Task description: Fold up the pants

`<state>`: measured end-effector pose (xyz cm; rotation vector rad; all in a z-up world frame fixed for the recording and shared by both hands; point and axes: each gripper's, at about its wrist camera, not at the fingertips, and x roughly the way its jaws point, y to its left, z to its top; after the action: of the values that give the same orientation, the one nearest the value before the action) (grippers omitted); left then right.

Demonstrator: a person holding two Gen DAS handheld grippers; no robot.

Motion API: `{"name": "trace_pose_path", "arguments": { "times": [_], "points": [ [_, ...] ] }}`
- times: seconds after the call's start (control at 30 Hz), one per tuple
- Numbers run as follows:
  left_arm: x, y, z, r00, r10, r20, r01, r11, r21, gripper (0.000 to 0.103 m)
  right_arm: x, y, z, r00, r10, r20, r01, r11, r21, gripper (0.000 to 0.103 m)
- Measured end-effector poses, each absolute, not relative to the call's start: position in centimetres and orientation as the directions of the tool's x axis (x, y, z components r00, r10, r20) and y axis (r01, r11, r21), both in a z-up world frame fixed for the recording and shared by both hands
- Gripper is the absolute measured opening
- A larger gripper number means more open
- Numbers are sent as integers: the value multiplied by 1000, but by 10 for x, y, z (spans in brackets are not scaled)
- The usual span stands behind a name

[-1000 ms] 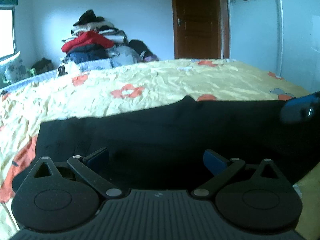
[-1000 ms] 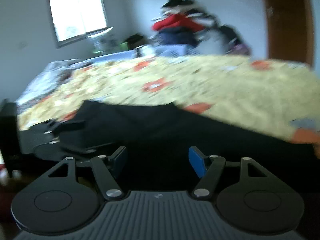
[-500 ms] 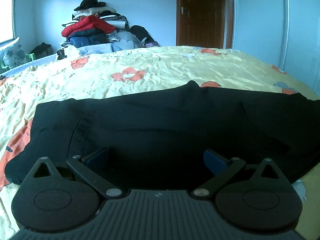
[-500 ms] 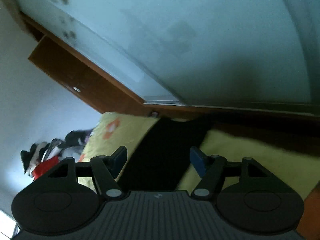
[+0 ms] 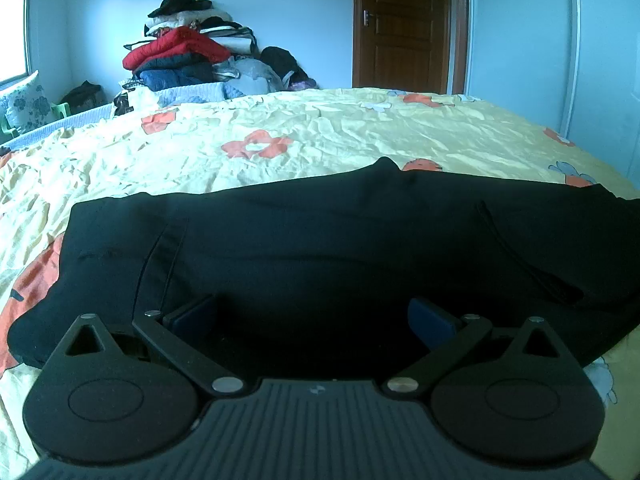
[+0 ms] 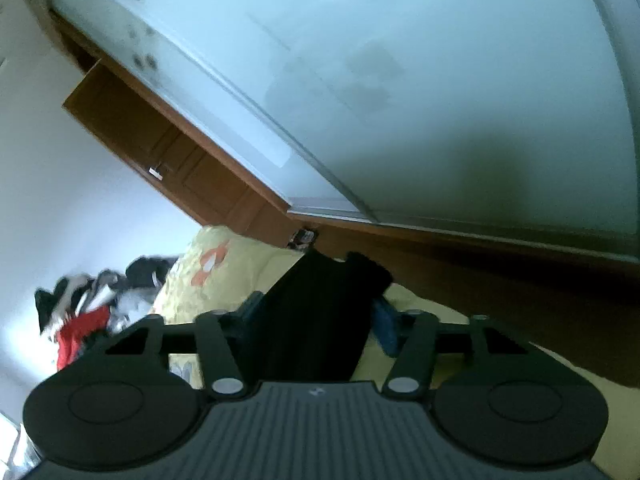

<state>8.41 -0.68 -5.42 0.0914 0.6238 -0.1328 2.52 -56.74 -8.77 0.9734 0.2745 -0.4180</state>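
The black pants [image 5: 320, 240] lie flat across the near part of the bed [image 5: 320, 136], which is covered by a yellow sheet printed with orange flowers. The left hand-held gripper [image 5: 312, 316] sits low over the near edge of the pants with its jaws spread wide apart; dark fabric fills the gap between the blue fingers [image 5: 430, 318], but neither finger visibly presses on it. The right hand-held gripper [image 6: 316, 324] is rolled to a steep tilt, so the room appears slanted in its view. Its jaws are also apart, and a narrow end of the pants [image 6: 320, 312] runs between them; whether the fingers touch the fabric cannot be told. Beyond the bed, a pile of clothes [image 5: 188, 56] topped with red and dark garments stands against the far wall. A brown wooden door [image 5: 404, 24] is right of the pile, and a pale sliding wardrobe panel [image 6: 400, 80] fills the right side.
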Motion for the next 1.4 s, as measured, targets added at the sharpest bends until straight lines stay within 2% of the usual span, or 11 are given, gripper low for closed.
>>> {"name": "trace_pose_path", "arguments": {
  "times": [0.1,0.17,0.3,0.57,0.73,0.87,0.97,1.13,1.23,1.3,1.4],
  "points": [
    [84,-7,-54,803,-97,-588,151,987,44,103,24,-568,-87,890,-210,-404,453,501,738,15],
    [84,-6,-54,803,-97,-589,151,987,44,103,24,-565,-83,902,-198,-385,429,520,738,10],
    [84,-6,-55,802,-96,-589,151,987,45,103,34,-536,-59,951,-84,-298,283,623,729,9],
    [84,-6,-54,802,-97,-589,152,987,45,103,92,-407,-19,914,320,-251,-101,776,622,9],
    [84,-6,-54,802,-97,-589,152,987,43,103,113,-318,-25,777,554,-299,-312,751,581,9],
    [85,-6,-55,801,-99,-590,151,988,39,103,119,-271,-39,670,641,-375,-409,740,533,9],
    [85,-5,-55,801,-100,-591,151,988,38,103,106,-259,-35,678,587,-442,-410,801,435,9],
    [86,-5,-55,798,-103,-593,151,988,32,103,84,-284,-17,843,181,-506,-214,977,-7,10],
    [86,-6,-55,798,-104,-594,151,988,30,103,83,-294,-27,821,72,-566,-187,971,-147,27],
    [86,-5,-55,798,-104,-594,151,988,30,103,79,-291,-34,816,49,-575,-221,947,-234,67],
    [86,-5,-55,798,-104,-594,151,988,30,103,72,-270,-42,841,6,-541,-275,866,-418,69]
  ]
}}
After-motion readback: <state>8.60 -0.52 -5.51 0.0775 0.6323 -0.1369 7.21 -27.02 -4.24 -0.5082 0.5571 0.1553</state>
